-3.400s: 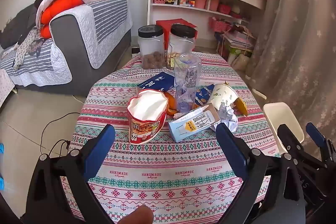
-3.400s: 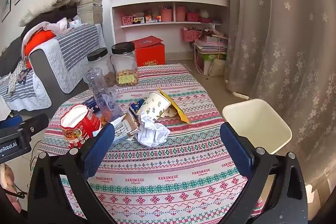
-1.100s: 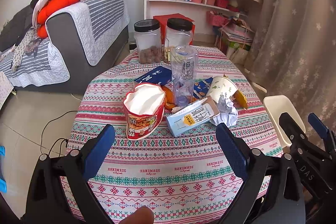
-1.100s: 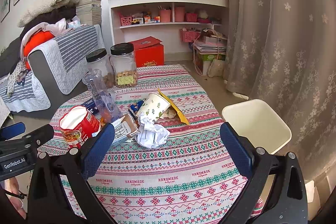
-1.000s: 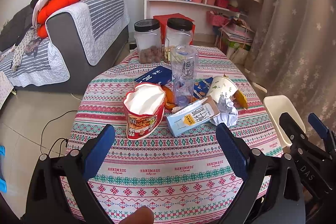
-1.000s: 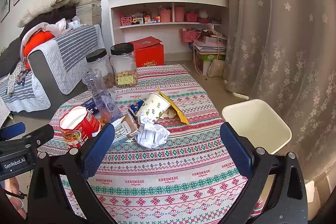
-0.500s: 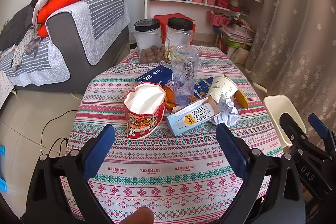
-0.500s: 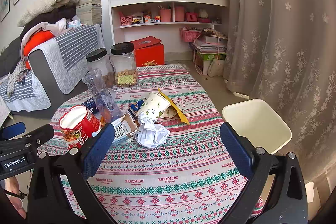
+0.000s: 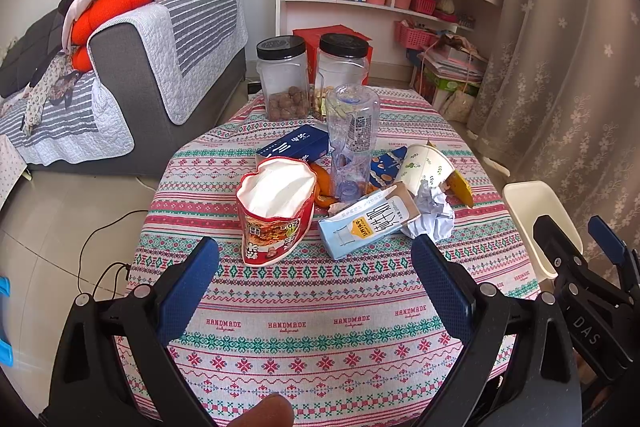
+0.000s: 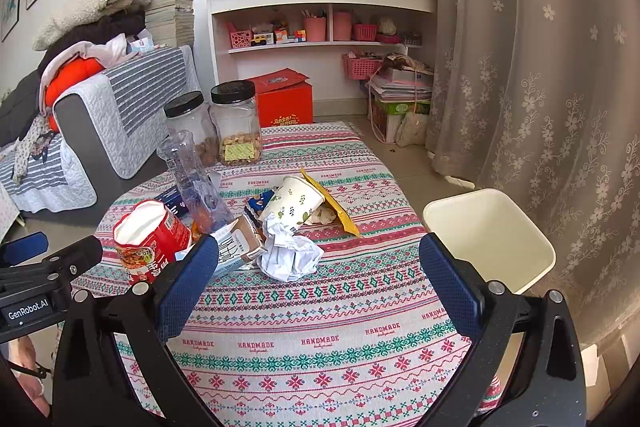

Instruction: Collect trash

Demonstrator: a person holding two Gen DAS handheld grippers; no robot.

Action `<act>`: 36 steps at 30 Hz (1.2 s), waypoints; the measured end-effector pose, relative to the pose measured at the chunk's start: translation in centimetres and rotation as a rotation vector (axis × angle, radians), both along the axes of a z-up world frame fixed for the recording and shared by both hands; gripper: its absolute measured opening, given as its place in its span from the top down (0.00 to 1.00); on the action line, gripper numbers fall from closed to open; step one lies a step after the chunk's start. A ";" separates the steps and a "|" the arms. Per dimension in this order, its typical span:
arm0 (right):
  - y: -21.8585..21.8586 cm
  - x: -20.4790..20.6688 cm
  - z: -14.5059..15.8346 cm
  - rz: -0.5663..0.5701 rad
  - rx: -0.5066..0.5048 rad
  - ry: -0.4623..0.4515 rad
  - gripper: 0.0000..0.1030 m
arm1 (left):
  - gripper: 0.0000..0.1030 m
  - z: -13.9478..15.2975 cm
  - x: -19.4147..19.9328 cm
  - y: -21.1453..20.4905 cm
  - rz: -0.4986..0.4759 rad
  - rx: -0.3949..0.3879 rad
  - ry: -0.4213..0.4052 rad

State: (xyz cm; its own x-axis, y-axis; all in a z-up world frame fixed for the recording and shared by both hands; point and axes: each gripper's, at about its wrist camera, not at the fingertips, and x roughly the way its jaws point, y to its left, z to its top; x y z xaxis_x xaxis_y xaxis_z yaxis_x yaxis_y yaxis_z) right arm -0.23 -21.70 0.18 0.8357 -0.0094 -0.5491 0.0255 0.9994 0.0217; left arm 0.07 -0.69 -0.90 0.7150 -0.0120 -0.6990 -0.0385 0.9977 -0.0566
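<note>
Trash lies in a heap mid-table: a red noodle cup (image 9: 276,207) (image 10: 150,239), a light blue milk carton (image 9: 366,223) (image 10: 236,247), crumpled white paper (image 9: 430,213) (image 10: 290,251), a paper cup on its side (image 9: 426,165) (image 10: 296,201), a clear plastic bottle (image 9: 352,139) (image 10: 192,179), a yellow wrapper (image 10: 332,203) and orange peel (image 9: 322,187). A cream bin (image 9: 534,223) (image 10: 488,233) stands on the floor right of the table. My left gripper (image 9: 316,287) is open and empty, above the table's near side. My right gripper (image 10: 318,283) is open and empty, near the paper.
Two black-lidded jars (image 9: 284,83) (image 10: 236,123) and a dark blue box (image 9: 294,145) stand behind the heap on the patterned tablecloth (image 9: 320,327). A grey sofa (image 9: 132,67) is at left, white shelves (image 10: 320,23) behind, a curtain (image 10: 540,67) at right.
Compared with 3.4 s ago, both views sit a little farther back. Over the last second nothing has visibly moved.
</note>
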 end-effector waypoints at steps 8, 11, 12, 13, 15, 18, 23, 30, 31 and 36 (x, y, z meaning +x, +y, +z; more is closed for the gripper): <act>0.0 0.1 0.0 0.001 0.005 0.007 0.06 | 0.09 0.0 0.0 0.0 0.001 -0.002 0.000; -0.2 0.3 -0.2 0.017 0.026 0.056 0.06 | 0.09 0.7 0.2 1.1 0.012 -0.034 -0.008; -0.3 0.4 -0.1 0.025 0.027 0.069 0.06 | 0.09 1.1 0.4 1.9 0.021 -0.060 -0.015; -0.3 0.6 0.2 0.039 0.022 0.083 0.06 | 0.09 1.6 0.6 2.7 0.032 -0.084 -0.021; -0.6 0.8 0.7 0.056 0.012 0.082 0.06 | 0.09 2.7 1.1 4.9 0.054 -0.149 -0.039; -1.5 1.7 1.9 0.055 0.014 0.056 0.06 | 0.06 4.4 1.9 7.9 0.073 -0.244 -0.082; -2.5 4.6 3.3 0.086 0.016 0.037 0.06 | 0.06 5.7 5.7 8.3 -0.035 -0.206 -0.010; -2.2 9.0 -1.0 0.158 0.077 0.276 0.06 | 0.06 0.0 8.3 6.0 -0.082 -0.245 0.148; -2.0 9.1 -1.2 0.146 0.061 0.277 0.06 | 0.06 -0.9 8.7 5.5 -0.084 -0.245 0.171; -1.3 9.5 -0.7 0.082 -0.088 0.208 0.06 | 0.06 -1.2 10.4 3.6 -0.100 -0.214 0.167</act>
